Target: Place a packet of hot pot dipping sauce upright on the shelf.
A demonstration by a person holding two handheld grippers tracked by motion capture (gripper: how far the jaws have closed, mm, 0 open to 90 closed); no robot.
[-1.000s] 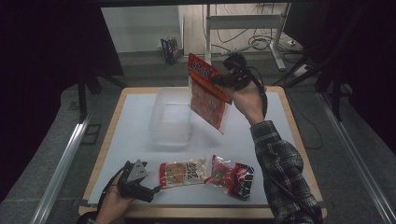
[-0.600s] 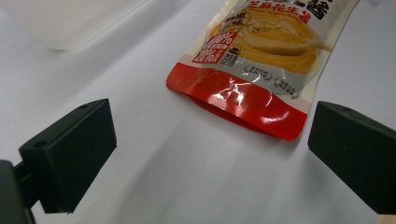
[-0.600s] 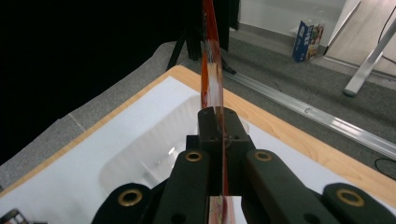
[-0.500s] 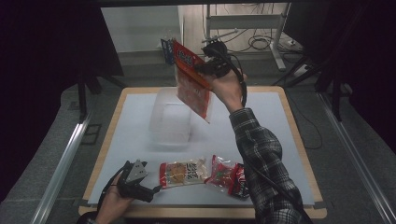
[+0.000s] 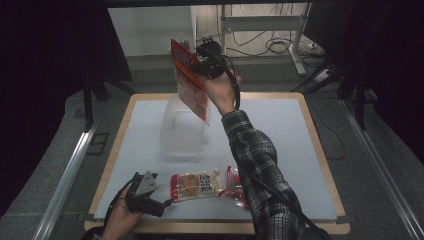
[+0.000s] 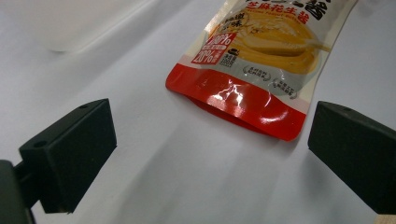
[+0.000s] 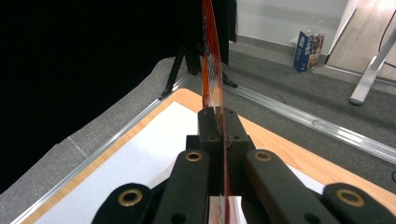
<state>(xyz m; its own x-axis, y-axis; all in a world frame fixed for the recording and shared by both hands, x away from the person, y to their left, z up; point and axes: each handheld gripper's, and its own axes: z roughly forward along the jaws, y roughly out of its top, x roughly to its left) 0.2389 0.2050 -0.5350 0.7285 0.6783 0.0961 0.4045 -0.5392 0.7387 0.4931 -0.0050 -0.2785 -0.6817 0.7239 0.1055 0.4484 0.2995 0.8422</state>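
High view: the right gripper (image 5: 196,69) pinches a red snack bag (image 5: 189,82) tight, up in the air above the clear plastic box (image 5: 183,131). The left gripper (image 5: 161,206) rests near the box's front side — jaws wide, holding nothing.

The clear tub (image 5: 182,125) stands on the table (image 5: 280,125), toward its far side. A flat packet (image 5: 190,80) hangs above the tub, clamped in the right gripper (image 5: 200,67). Nearer than the tub lie two snack packets (image 5: 196,184) (image 5: 234,186) side by side; the left gripper (image 5: 162,202) rests left of them.
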